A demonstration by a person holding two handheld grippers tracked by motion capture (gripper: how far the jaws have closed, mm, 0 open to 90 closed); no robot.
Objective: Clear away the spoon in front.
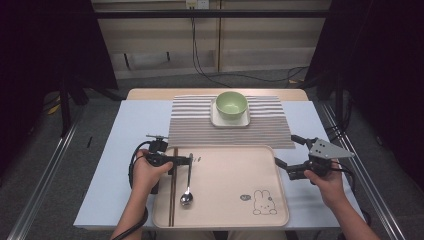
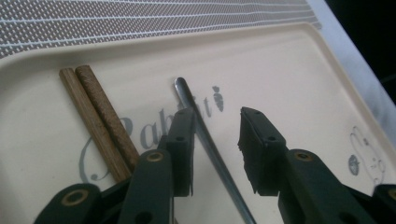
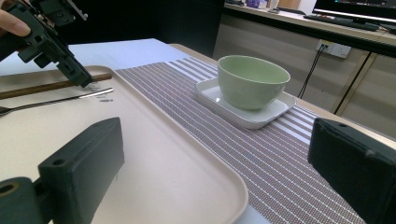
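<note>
A metal spoon (image 1: 188, 181) and a pair of brown chopsticks (image 1: 172, 195) lie on the left part of a beige tray (image 1: 235, 170) printed with a rabbit. My left gripper (image 1: 187, 160) hangs low over the tray, open, its jaws either side of the spoon's handle (image 2: 205, 140) near its far end. The chopsticks (image 2: 100, 116) lie just left of the jaws. My right gripper (image 1: 286, 150) stands wide open at the tray's right edge, holding nothing. Beyond the tray, a green bowl (image 1: 231, 105) sits on a white square plate (image 1: 216, 120).
A striped placemat (image 1: 190, 125) lies under the plate and borders the tray's far rim (image 3: 154, 154). From the right gripper view, the bowl (image 3: 252, 81) stands ahead and the left gripper (image 3: 79, 77) works at the far left. Pale blue table (image 1: 135, 120) surrounds everything.
</note>
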